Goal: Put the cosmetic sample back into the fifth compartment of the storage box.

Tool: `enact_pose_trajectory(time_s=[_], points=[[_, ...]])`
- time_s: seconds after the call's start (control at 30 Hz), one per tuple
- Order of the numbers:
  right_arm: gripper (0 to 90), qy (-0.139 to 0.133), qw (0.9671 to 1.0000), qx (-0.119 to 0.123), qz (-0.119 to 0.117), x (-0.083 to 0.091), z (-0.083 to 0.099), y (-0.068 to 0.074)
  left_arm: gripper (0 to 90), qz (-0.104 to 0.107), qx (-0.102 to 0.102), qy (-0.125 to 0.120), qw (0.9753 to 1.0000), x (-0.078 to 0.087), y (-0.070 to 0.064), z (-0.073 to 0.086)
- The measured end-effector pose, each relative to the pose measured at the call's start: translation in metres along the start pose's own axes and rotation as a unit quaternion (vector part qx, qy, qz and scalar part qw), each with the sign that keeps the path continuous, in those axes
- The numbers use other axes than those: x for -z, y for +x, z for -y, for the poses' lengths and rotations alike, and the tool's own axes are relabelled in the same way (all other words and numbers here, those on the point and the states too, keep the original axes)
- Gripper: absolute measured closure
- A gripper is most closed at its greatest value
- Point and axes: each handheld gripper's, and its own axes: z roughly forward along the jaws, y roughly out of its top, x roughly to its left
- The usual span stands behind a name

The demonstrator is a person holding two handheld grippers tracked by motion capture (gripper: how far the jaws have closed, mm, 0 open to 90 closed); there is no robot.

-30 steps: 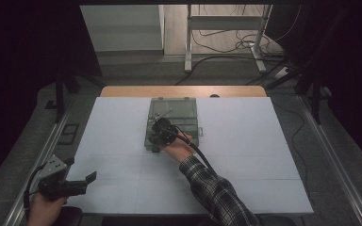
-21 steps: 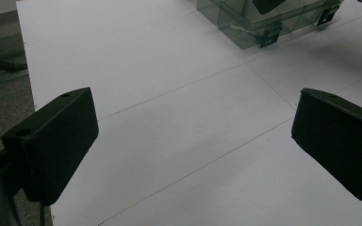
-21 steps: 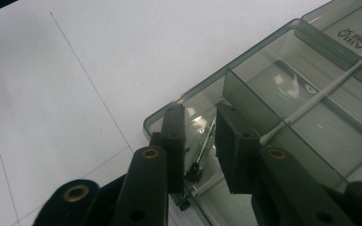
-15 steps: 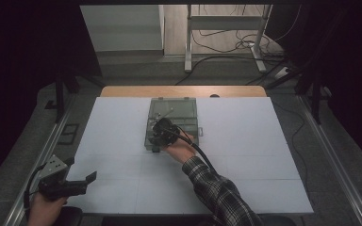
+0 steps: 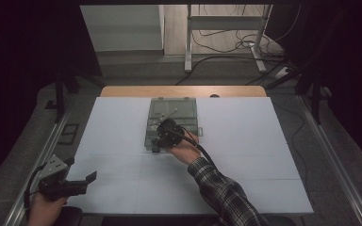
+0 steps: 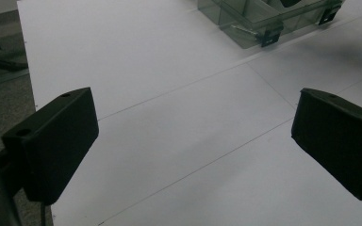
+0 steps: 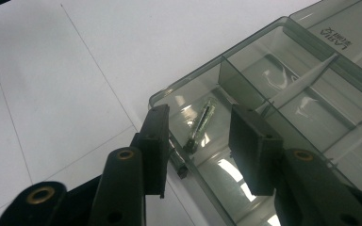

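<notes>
Looking from high: my right gripper (image 5: 162,136) sits over the box (image 5: 173,110) at frame centre; left gripper (image 5: 78,183) lower left.
Left gripper view: jaws wide apart, box (image 6: 245,19) top right.
Right gripper view: jaws parted around a small rod (image 7: 200,125) inside the box's corner compartment.

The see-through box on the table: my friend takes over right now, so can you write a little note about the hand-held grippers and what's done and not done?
Right hand-held gripper: open, jaws over the corner compartment of the clear compartment box, one jaw outside the wall, one inside. Holding nothing.
Left hand-held gripper: open, idle above the white table at its near left corner.
A small slim piece lies loose in that corner compartment, between the right jaws but ungripped. The box lid is open.
Done: right gripper lined up on the piece.
Left, probably: close on it and lift it out.
</notes>
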Motion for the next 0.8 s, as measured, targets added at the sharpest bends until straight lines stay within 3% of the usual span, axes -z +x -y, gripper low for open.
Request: enact_pose_trajectory(time_s=[0.53,0.8], points=[[49.6,-0.001,0.9999,-0.001,-0.011,0.012,0.007,-0.001,1.8,0.005,0.001,-0.003,1.0000,0.002,-0.003,-0.001],[46.6,-0.004,1.0000,-0.002,-0.005,0.019,0.012,-0.002,1.7,0.005,-0.003,-0.002,1.0000,0.002,-0.006,-0.002]])
